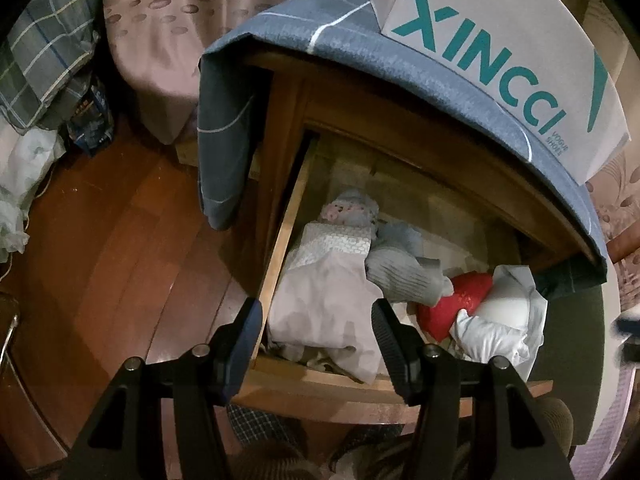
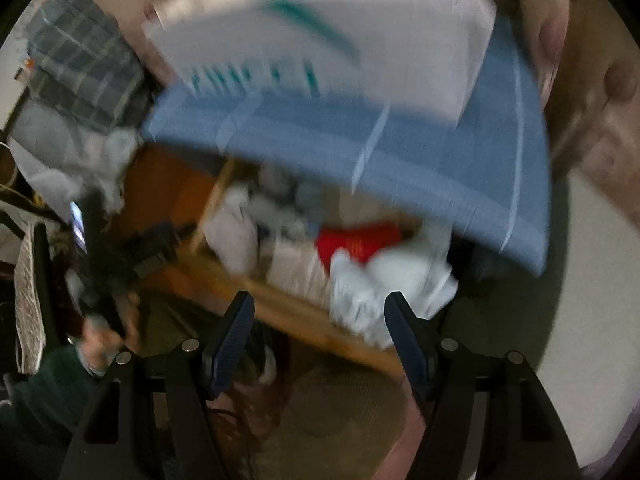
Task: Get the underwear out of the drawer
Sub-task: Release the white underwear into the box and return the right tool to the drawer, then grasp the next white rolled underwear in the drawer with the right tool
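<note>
While open, drawer (image 1: 280, 376) of underwear (image 1: 320, 304).

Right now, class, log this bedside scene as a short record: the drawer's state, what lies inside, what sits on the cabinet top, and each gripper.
drawer: pulled open, wooden, full of folded and bunched clothing
contents: pale pink garment at front left; grey ribbed garment in the middle; red piece and white bundle at right
cabinet top: blue cloth draped over it, white shoebox on the cloth
left gripper: open, empty, above the drawer's front left corner
right gripper: open, empty, above the drawer's front; view blurred
</note>
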`<state>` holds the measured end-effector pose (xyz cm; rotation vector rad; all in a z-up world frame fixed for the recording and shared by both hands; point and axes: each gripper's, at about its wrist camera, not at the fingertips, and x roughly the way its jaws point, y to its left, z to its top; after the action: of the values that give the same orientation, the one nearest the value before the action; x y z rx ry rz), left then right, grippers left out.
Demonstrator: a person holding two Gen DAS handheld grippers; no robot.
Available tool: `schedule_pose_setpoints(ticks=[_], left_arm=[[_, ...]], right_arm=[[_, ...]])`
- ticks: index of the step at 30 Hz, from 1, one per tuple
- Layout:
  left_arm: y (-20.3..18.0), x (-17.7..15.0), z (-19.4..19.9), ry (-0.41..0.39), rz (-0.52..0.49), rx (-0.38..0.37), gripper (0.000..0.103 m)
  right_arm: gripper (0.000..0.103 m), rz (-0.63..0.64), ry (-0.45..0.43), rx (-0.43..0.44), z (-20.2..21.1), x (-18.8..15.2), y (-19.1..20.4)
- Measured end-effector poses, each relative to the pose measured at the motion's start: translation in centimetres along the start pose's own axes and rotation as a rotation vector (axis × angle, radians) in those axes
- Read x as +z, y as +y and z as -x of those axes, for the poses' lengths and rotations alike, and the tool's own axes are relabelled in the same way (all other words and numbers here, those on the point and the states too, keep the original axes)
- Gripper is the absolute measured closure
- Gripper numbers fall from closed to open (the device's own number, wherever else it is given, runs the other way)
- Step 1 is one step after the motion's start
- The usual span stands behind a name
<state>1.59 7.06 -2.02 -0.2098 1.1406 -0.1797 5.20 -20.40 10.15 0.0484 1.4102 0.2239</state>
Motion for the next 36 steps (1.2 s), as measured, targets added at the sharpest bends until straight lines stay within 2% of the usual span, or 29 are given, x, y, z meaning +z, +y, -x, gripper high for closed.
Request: schedule_pose_setpoints(ticks=[5, 9, 15, 22, 36], left_arm=[[0.2, 0.0, 0.1, -0.006, 0.006, -0.006, 0.045], [0.2, 0.0, 0.1, -0.007, 0.003, -0.01, 0.045], [0.3, 0.0, 0.0, -0.003, 0.006, -0.017, 0.045], [0.3, 0.1, -0.1, 0.003, 0.011, -0.022, 0.045], [0.4, 0.3, -0.2, 0.017, 0.019, -0.035, 0.045]], right_arm=[[0.038, -0.062, 0.109, -0.003, -6.4, -0.7, -1.6], [0.038, -0.107, 0.135, -0.021, -9.7, -0.2, -3.2], [0.038, -0.121, 0.163, -0.065, -12.8, 0.7, -4.6], [0.037, -0.132, 0.192, -0.005, -15.4, 1.3, -4.2], [0.037, -0.118, 0.282, 0.0, -20.2, 2.9, -2.8]])
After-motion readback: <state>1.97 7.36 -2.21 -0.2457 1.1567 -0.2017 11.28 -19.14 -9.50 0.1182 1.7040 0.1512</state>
